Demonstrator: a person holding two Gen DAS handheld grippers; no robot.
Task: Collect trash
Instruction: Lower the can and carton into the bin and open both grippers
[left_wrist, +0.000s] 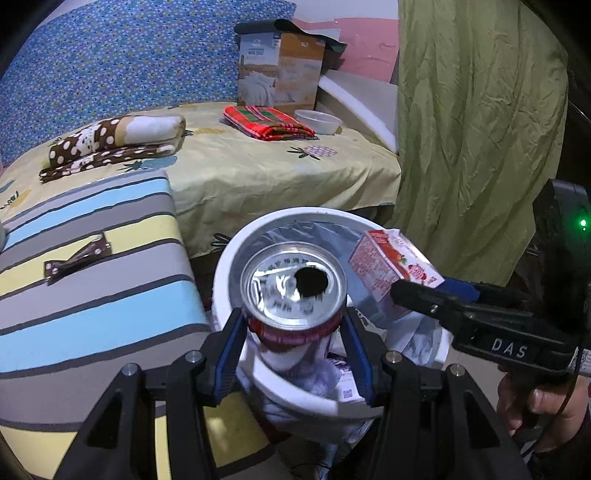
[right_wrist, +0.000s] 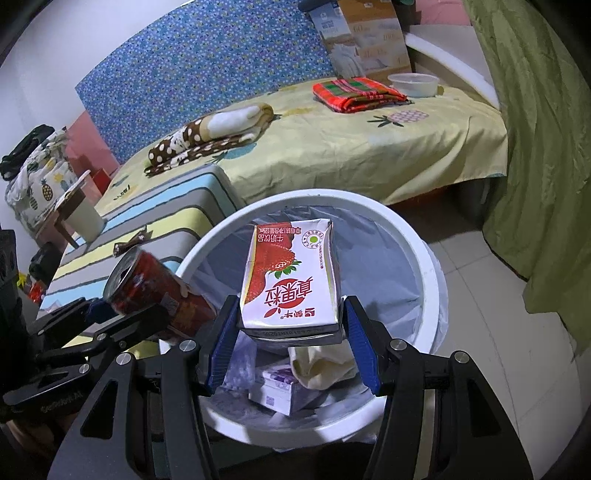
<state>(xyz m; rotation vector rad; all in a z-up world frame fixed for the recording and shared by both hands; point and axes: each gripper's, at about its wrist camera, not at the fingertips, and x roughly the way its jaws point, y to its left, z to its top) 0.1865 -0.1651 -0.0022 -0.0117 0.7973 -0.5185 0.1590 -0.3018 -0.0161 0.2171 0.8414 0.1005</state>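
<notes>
Can (left_wrist: 293, 295) clamped in left gripper (left_wrist: 293, 347), carton (right_wrist: 291, 280) in right gripper (right_wrist: 291, 343), bin (right_wrist: 413, 236) contents half-hidden

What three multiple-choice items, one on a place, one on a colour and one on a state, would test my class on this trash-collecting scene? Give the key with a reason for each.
1. Where is the brown wrapper?
A. in the bin
B. on the striped cushion
C. on the floor tiles

2. What colour is the fruit printed on the drink carton?
A. red
B. blue
C. green

3. What is the state of the left gripper?
A. open and empty
B. shut on the can
C. shut on the carton

Key: 1 B, it lies flat on the striped cushion, beside the white bin. 2 A, a red strawberry shows on the carton's face. 3 B, its blue pads press both sides of the can, while the right gripper holds the carton over the bin.
</notes>
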